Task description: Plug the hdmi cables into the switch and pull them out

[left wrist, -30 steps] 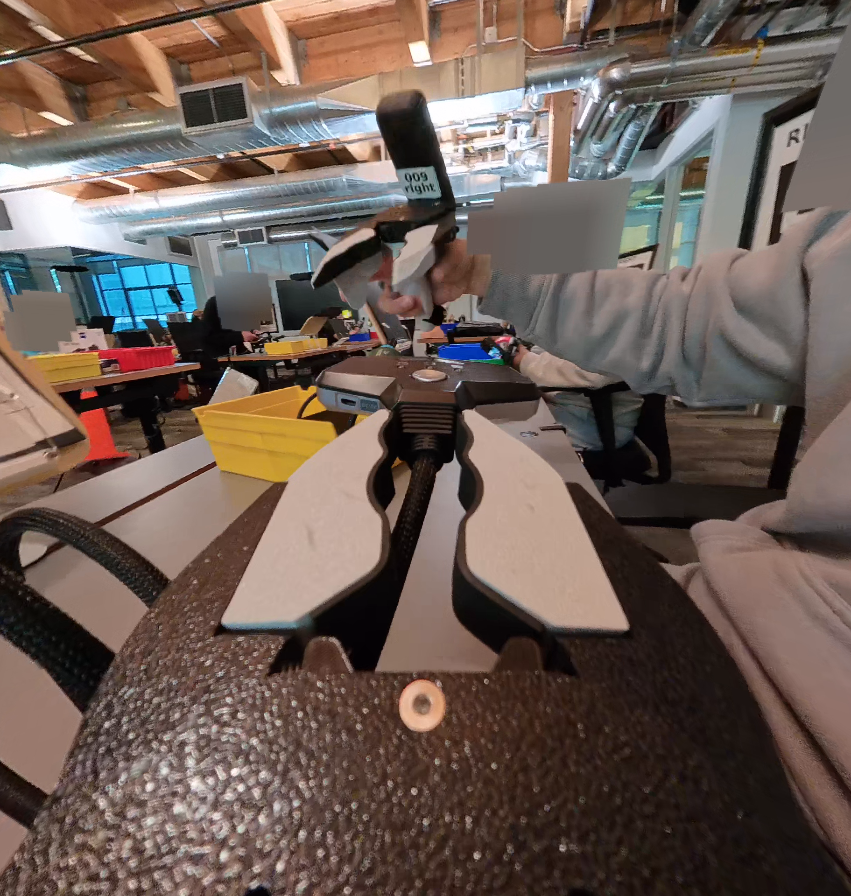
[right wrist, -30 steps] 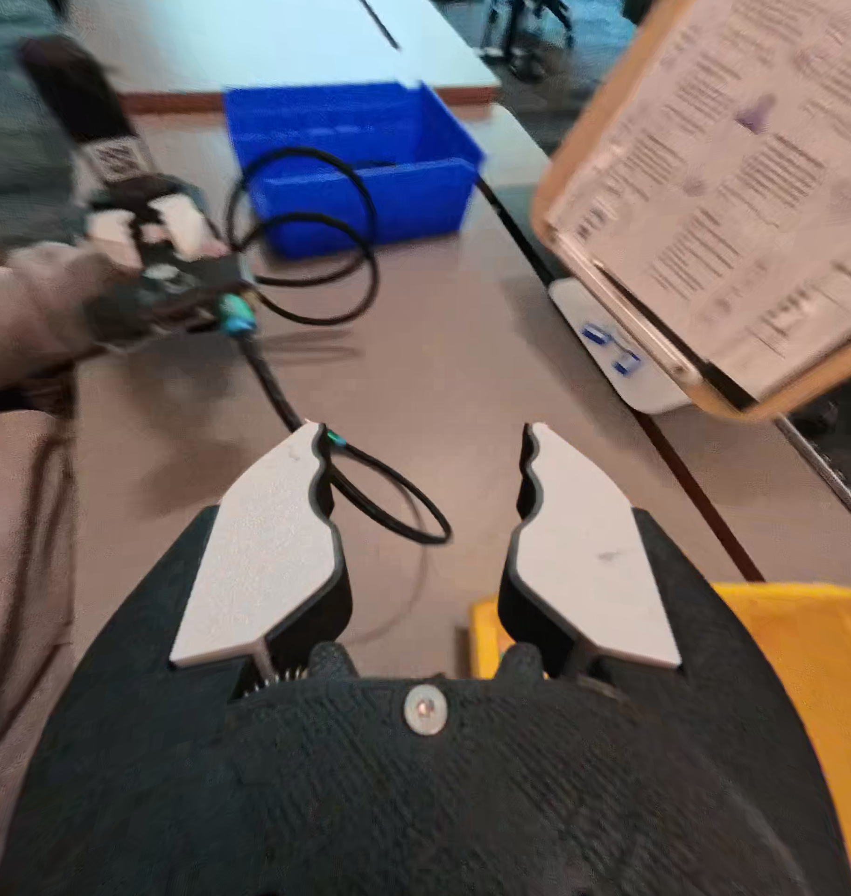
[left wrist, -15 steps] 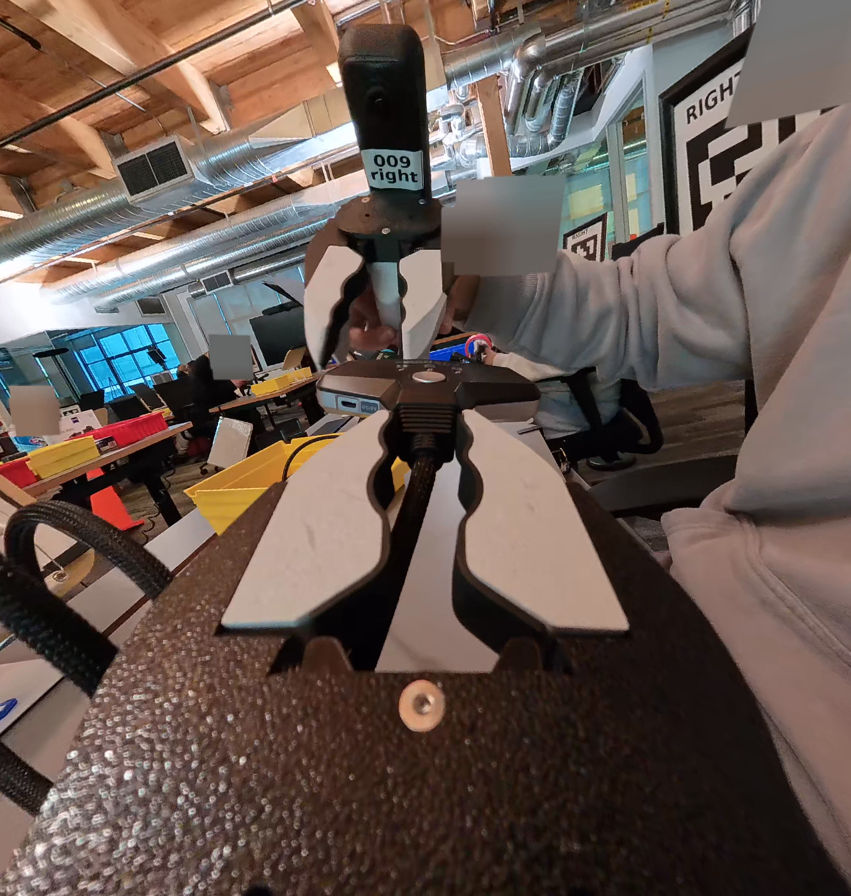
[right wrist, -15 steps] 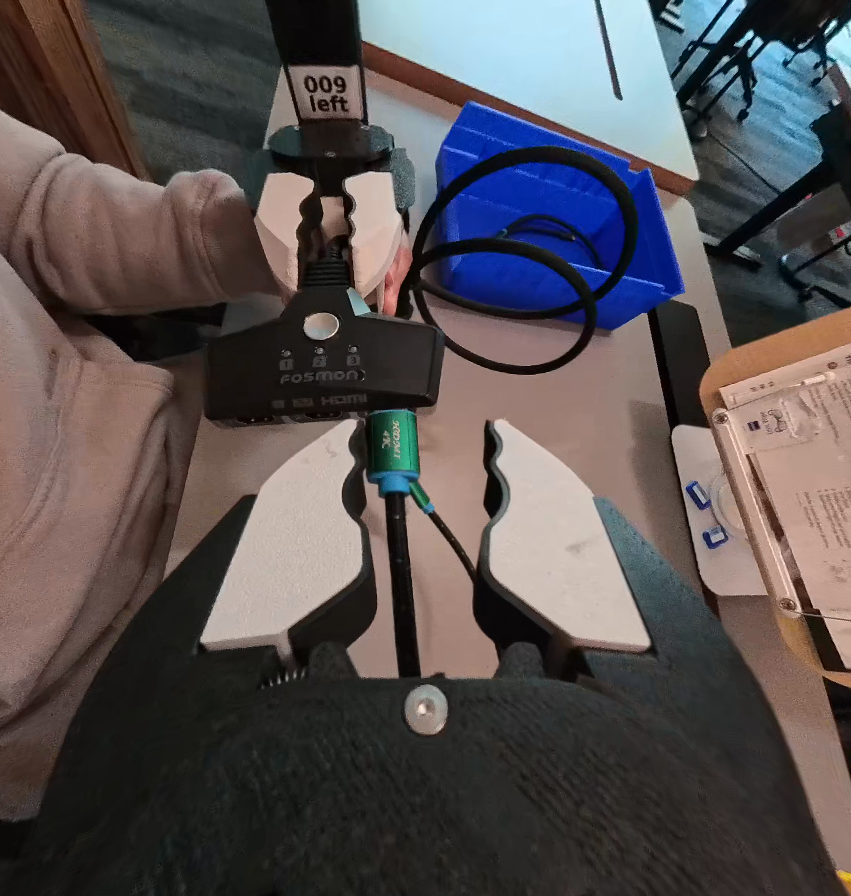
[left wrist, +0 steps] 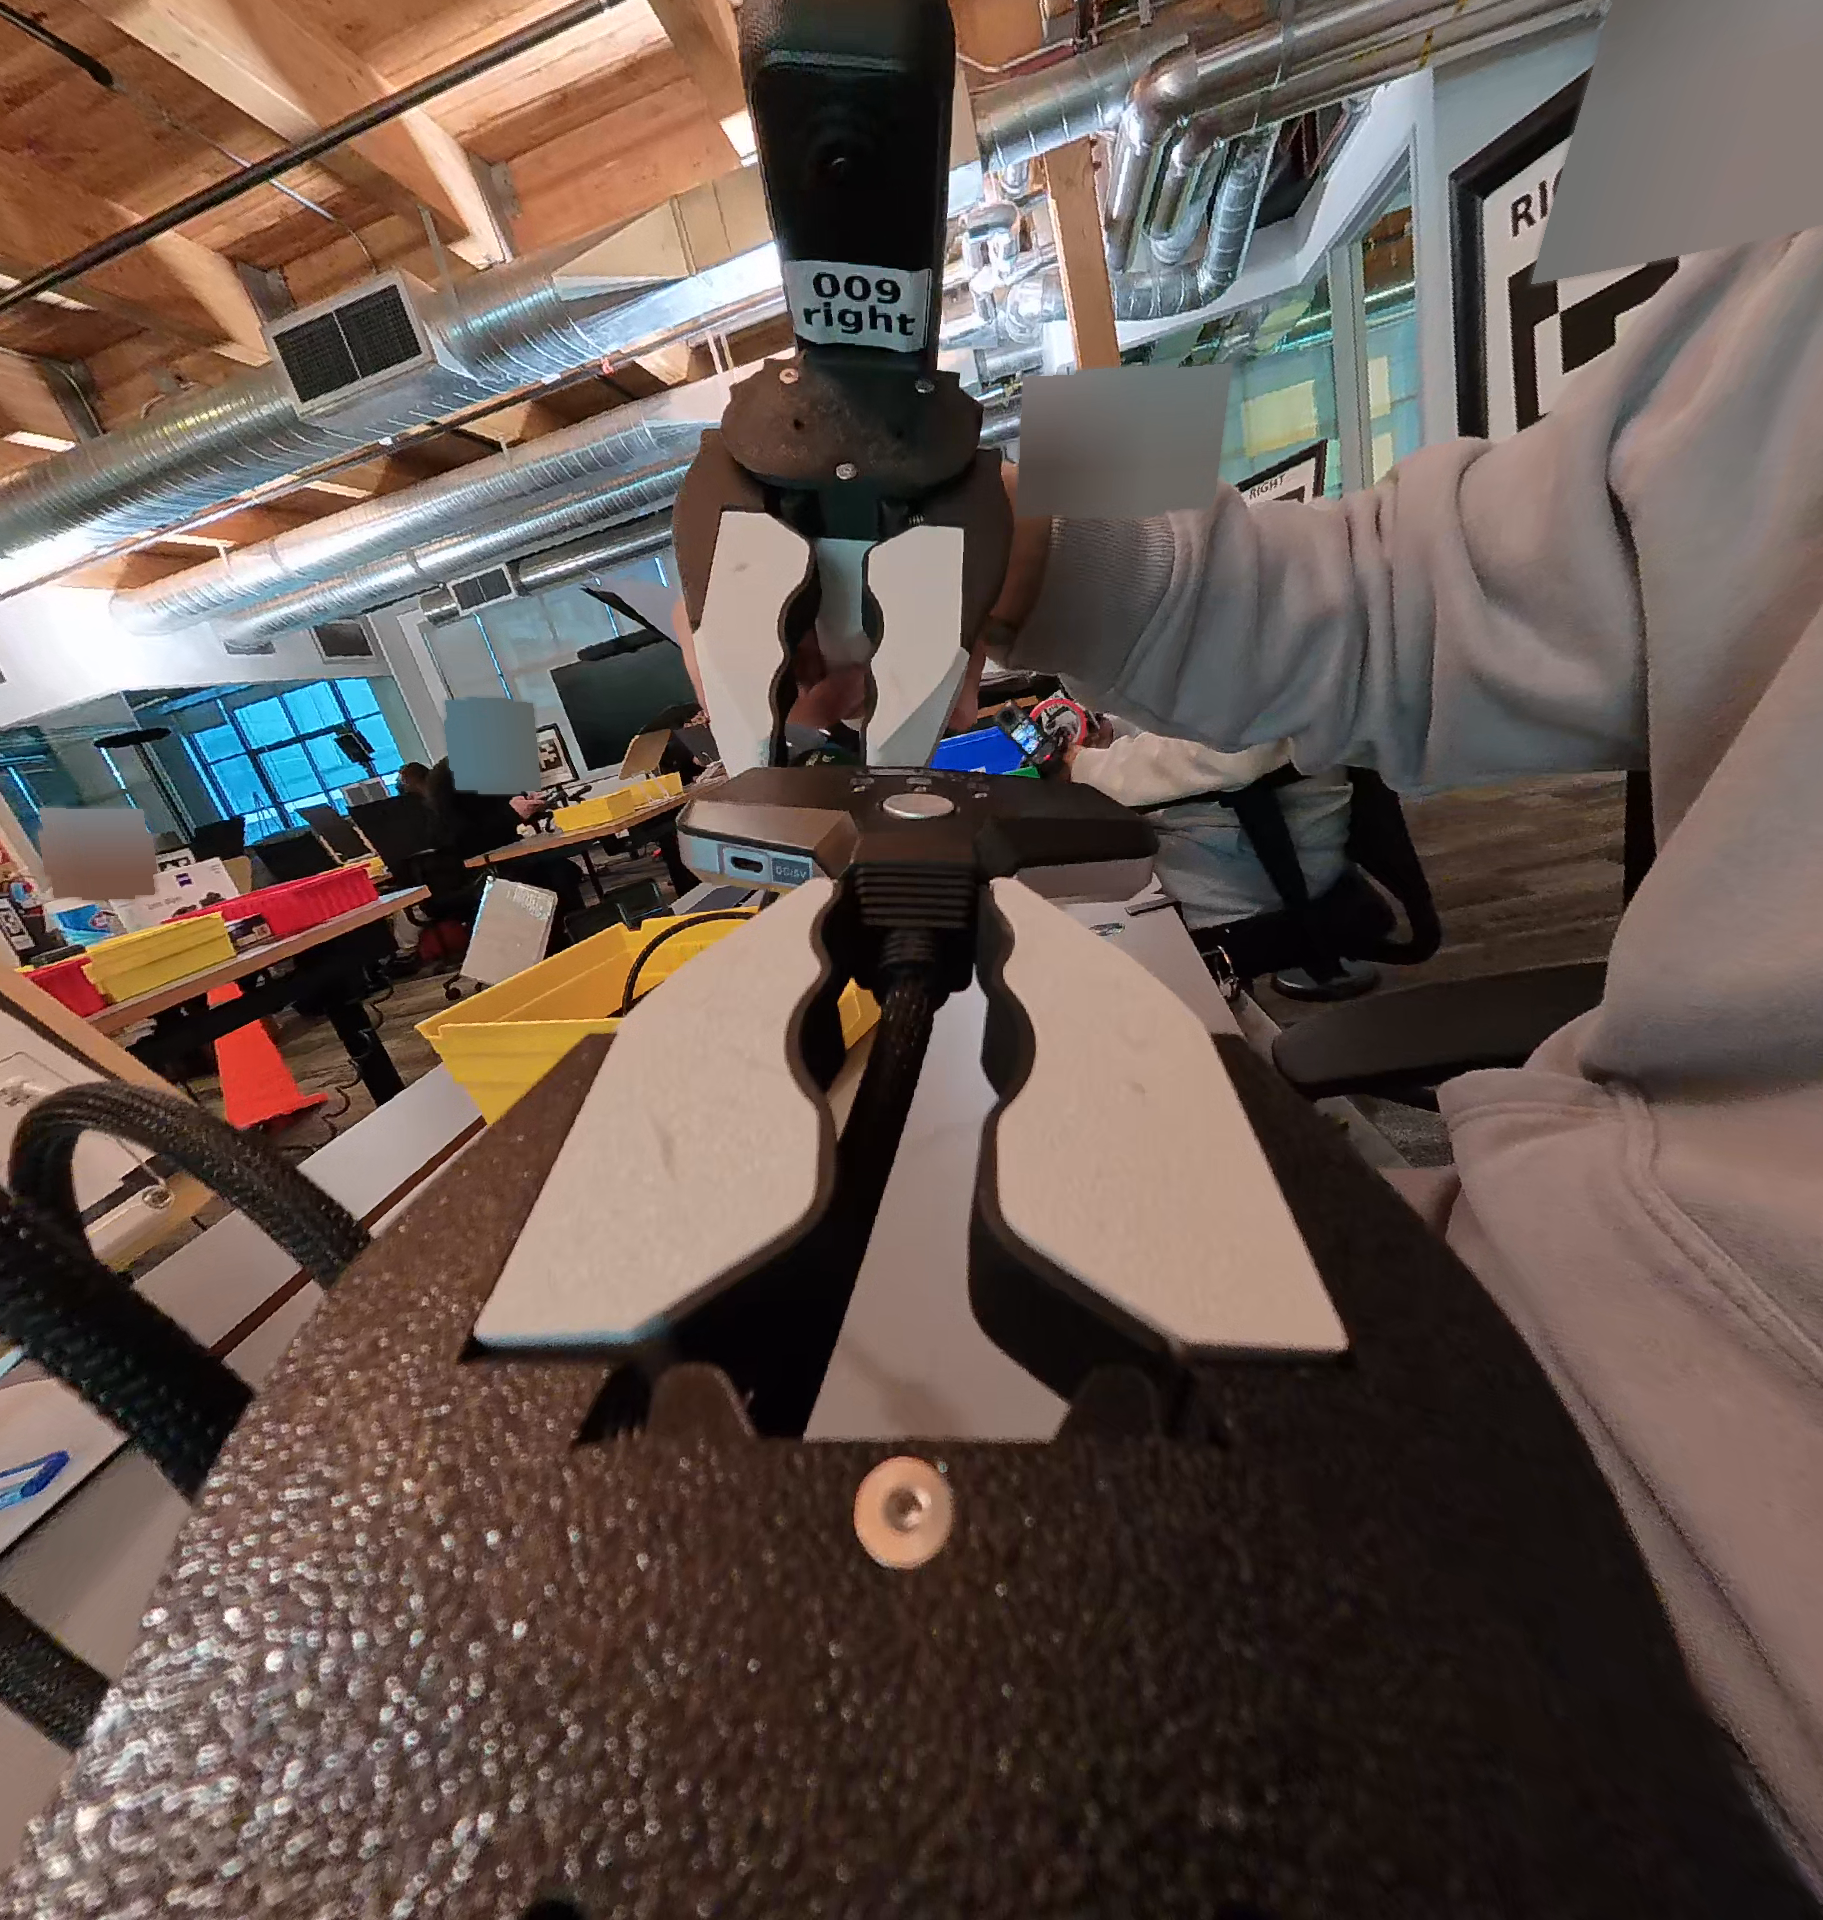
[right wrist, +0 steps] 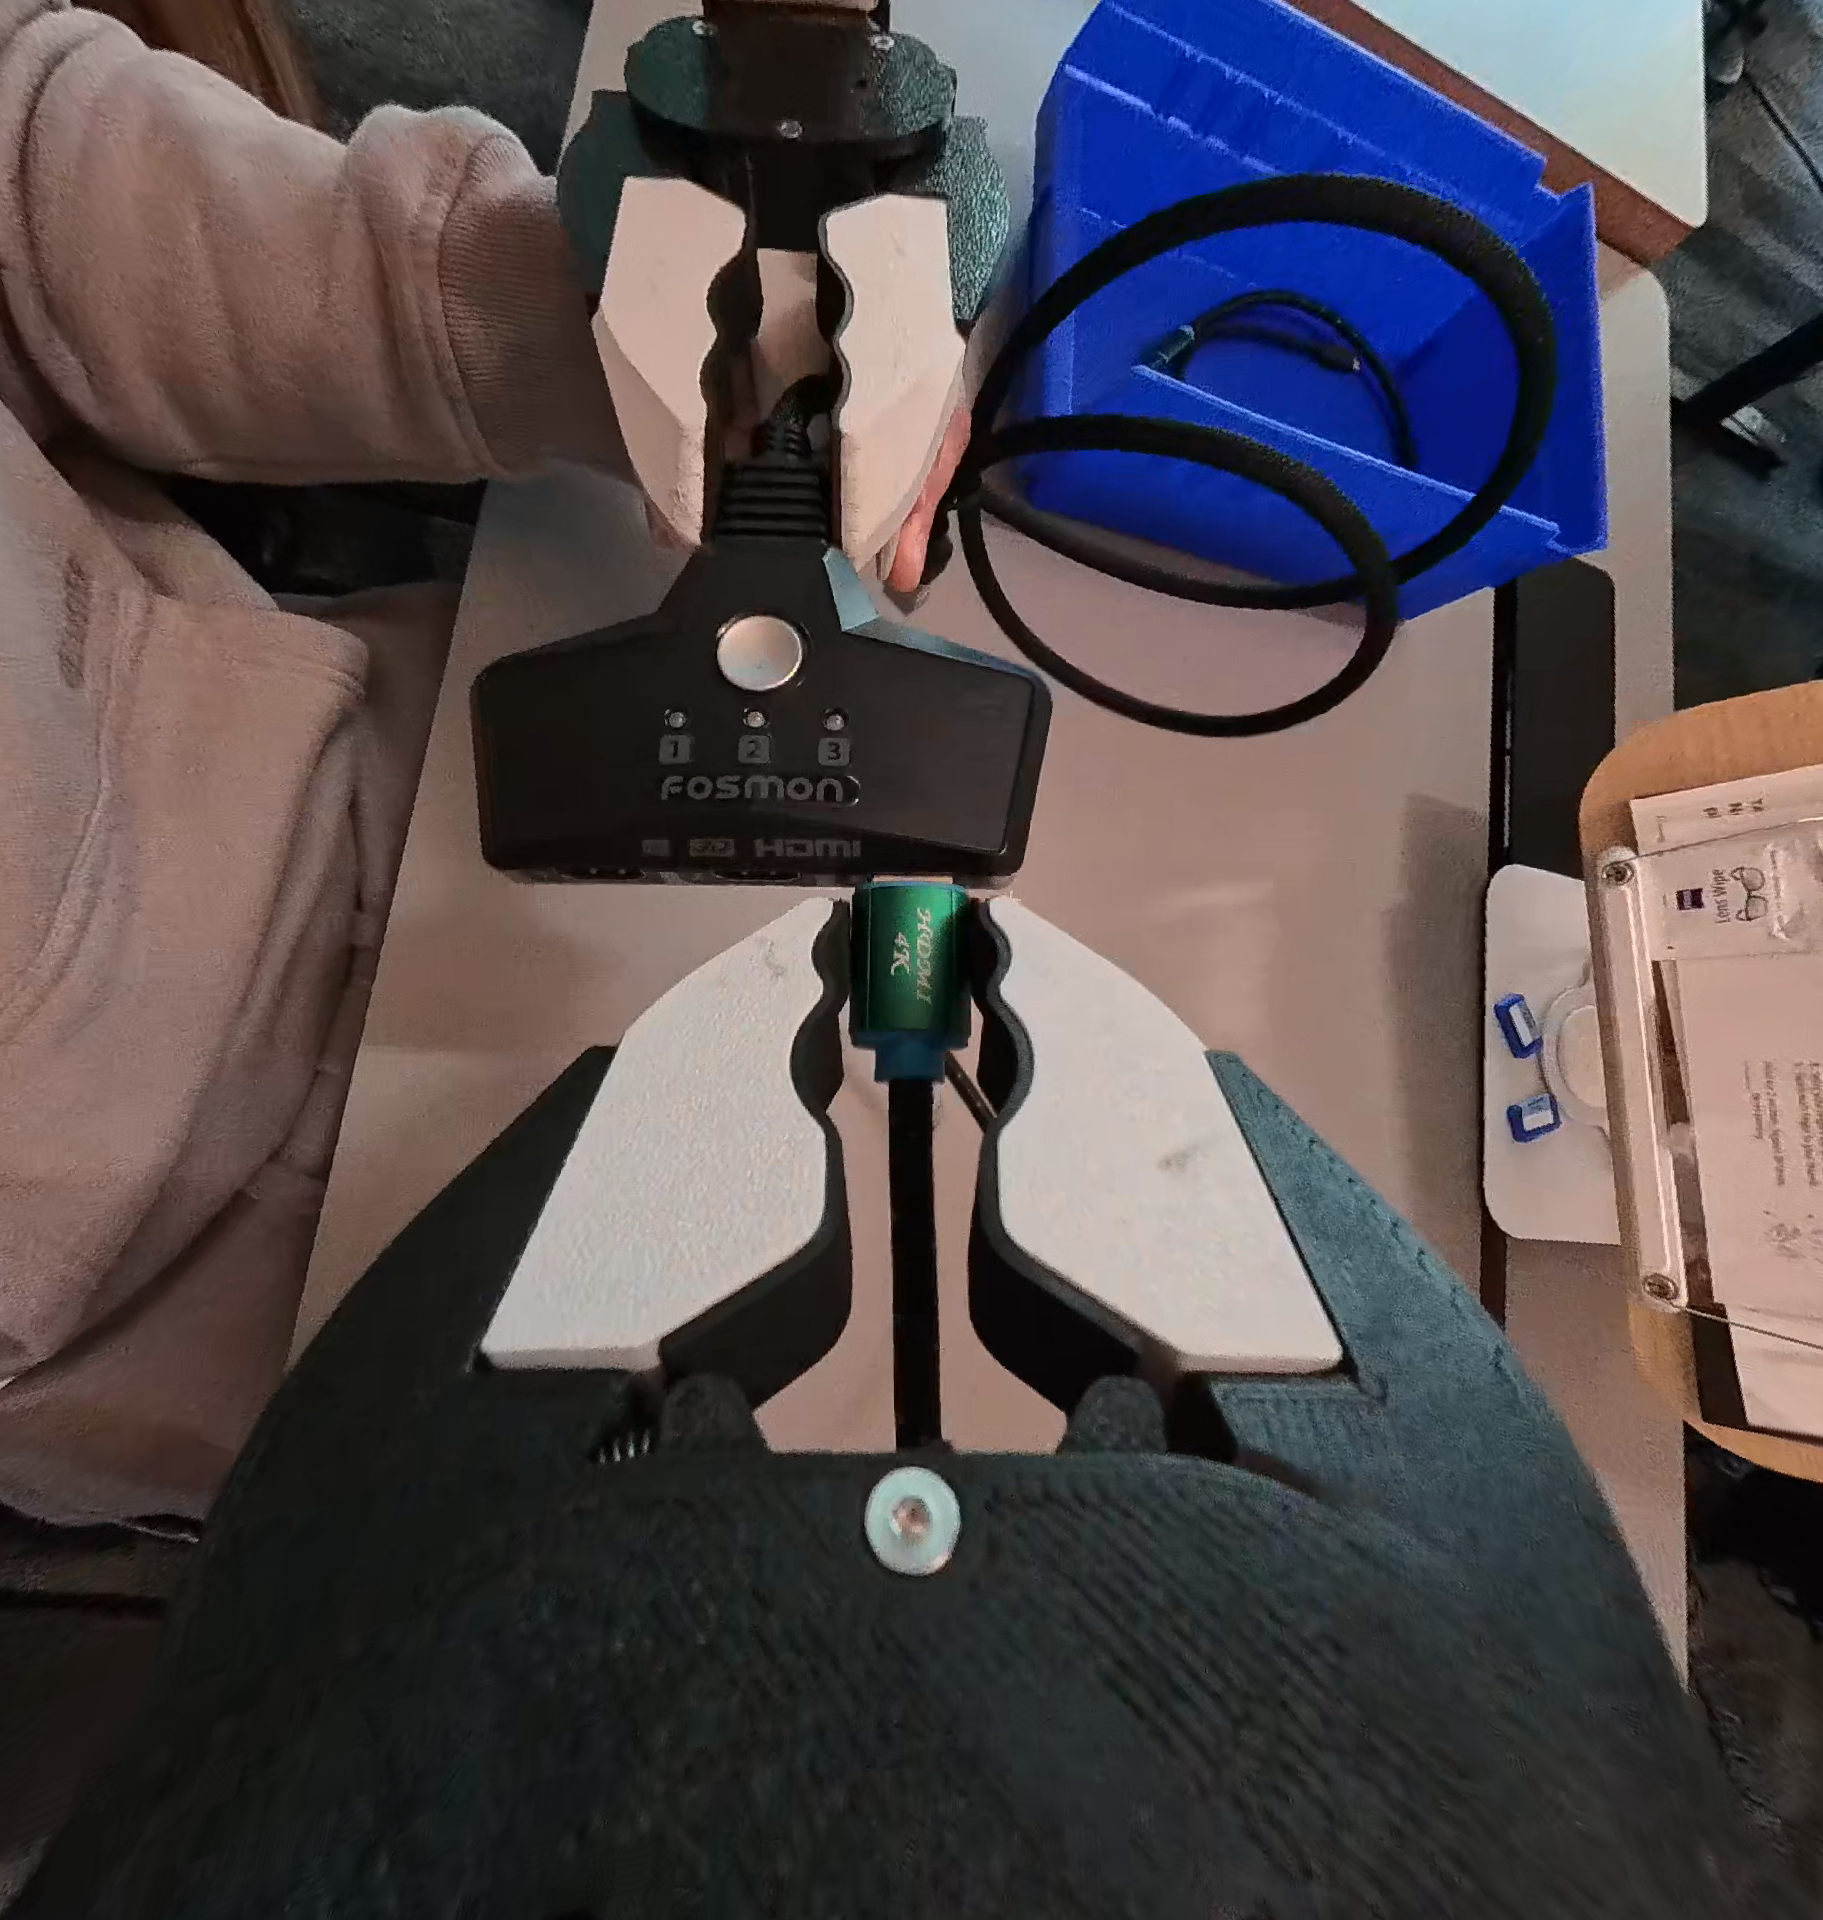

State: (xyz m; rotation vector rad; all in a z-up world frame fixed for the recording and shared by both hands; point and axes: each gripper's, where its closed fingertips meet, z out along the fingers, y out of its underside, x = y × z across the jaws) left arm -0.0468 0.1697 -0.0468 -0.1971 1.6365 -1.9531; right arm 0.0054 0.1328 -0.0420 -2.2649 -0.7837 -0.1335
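The black HDMI switch (right wrist: 761,769) is held above the grey table (right wrist: 1250,883). My left gripper (left wrist: 912,904) is shut on the ribbed collar of the switch's own braided black cable (left wrist: 891,1049). It also shows at the top of the right wrist view (right wrist: 777,499). My right gripper (right wrist: 909,920) is shut on the green HDMI plug (right wrist: 905,987). The plug's tip meets the right-hand port on the switch's front edge. How deep it sits is hidden. In the left wrist view the switch (left wrist: 917,821) lies straight ahead, with the right gripper (left wrist: 834,727) pointing down behind it.
A blue bin (right wrist: 1302,260) with a thin cable stands at the far right, and the braided cable's loops (right wrist: 1406,582) lie in front of it. A clipboard with papers (right wrist: 1738,1091) and a white pad (right wrist: 1541,1060) lie at the right edge. A yellow bin (left wrist: 533,1029) sits ahead left. Grey sleeves (right wrist: 159,727) are close on the left.
My right gripper swung in from the open table to the switch, straddled the green plug while open, and has now shut on it. My left gripper kept its hold on the switch.
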